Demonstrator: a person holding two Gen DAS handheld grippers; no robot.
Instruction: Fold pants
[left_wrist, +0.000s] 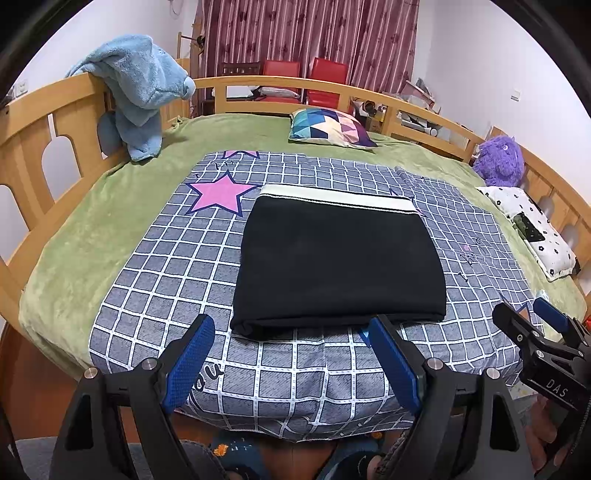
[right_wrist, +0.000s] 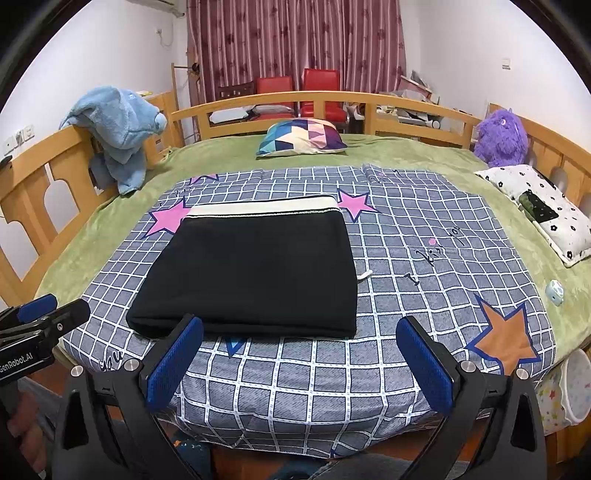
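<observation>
Black knit pants (left_wrist: 340, 258) with a cream waistband lie folded into a neat rectangle just ahead of the left gripper (left_wrist: 291, 354) and the right gripper (right_wrist: 299, 354). Both stand wide apart, holding nothing. Folding looks finished; next is likely only withdrawing.

The folded black pants (right_wrist: 251, 273) hide their inner layers, the right wrist view's bottom edge at six o'clock cuts off the person's hand (right_wrist: 27, 439) at eight o'clock, and the small pale object (right_wrist: 554, 291) at three o'clock is too small to identify.
</observation>
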